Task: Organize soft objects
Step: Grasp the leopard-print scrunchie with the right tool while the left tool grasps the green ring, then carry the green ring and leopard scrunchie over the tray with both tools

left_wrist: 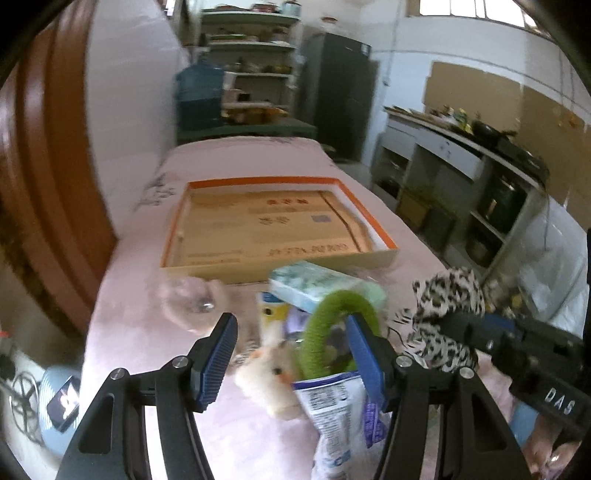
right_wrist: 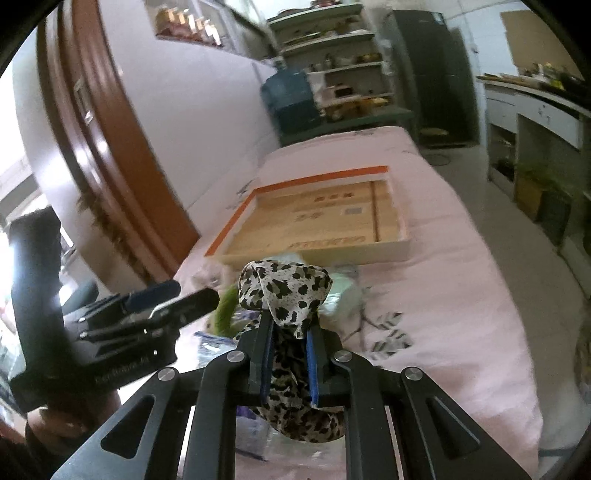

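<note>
Right tongs [right_wrist: 290, 354] clamped on scarf [right_wrist: 286, 286], box [right_wrist: 317, 221] straight ahead beyond the pile; left tongs [left_wrist: 291, 354] apart over green ring [left_wrist: 334, 317]

Soft daylight from a high window [left_wrist: 472, 9], motion blur throughout, heavy fisheye bending at dark edges.

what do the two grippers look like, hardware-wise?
Both match: the left gripper and right gripper have matte black bodies with cut-out slots and silver round bolts at the joints. Their jaws carry blue ribbed pads. White lettering runs along the side of each body, reading "DAS" on the right one. No cables or sleeves show.
</note>
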`<state>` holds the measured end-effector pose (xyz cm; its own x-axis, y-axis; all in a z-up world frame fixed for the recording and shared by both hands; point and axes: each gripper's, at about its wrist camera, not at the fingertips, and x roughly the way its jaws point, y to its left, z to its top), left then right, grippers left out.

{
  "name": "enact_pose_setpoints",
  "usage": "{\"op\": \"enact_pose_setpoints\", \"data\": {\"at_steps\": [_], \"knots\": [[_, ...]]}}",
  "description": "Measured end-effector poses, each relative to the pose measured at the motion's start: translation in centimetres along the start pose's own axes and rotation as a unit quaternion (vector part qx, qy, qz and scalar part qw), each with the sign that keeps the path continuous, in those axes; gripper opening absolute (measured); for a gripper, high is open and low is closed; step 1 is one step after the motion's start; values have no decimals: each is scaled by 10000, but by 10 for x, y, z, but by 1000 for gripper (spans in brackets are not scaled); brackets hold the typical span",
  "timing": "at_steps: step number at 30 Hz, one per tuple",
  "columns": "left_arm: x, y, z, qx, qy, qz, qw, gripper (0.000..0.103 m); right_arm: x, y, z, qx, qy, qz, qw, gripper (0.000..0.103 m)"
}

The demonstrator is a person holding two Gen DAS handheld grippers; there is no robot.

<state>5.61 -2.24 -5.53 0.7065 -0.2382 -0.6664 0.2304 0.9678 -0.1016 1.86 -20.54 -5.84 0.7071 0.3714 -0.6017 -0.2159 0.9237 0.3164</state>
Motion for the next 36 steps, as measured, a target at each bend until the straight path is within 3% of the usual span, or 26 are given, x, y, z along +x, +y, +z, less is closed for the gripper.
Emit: {"op": "enact_pose_setpoints", "data": {"at_steps": [2,4,6,9,23,36], "knots": [[5,-8,0,130,71,-98,9998,58,0,-7,0,80,19,-51,10000,15],[11,-14,0,214,137,-185,9995,46,1,-12,-2,145,50,-55,9999,15],[19,-15,1,227,266,-202,9992,23,1,-15,-3,204,84,-36,9997,15],[34,-10,-1,108,523,-273,9982,15,2,-17,-4,203,83,-36,9998,15],[21,3,8,-226,215,-436,9986,13,-1,-18,3,130,-29,-35,9999,15],[-4,20,57,-208,-373,-228,9988,13,-5,-16,56,-260,-296,104,9992,15]]}}
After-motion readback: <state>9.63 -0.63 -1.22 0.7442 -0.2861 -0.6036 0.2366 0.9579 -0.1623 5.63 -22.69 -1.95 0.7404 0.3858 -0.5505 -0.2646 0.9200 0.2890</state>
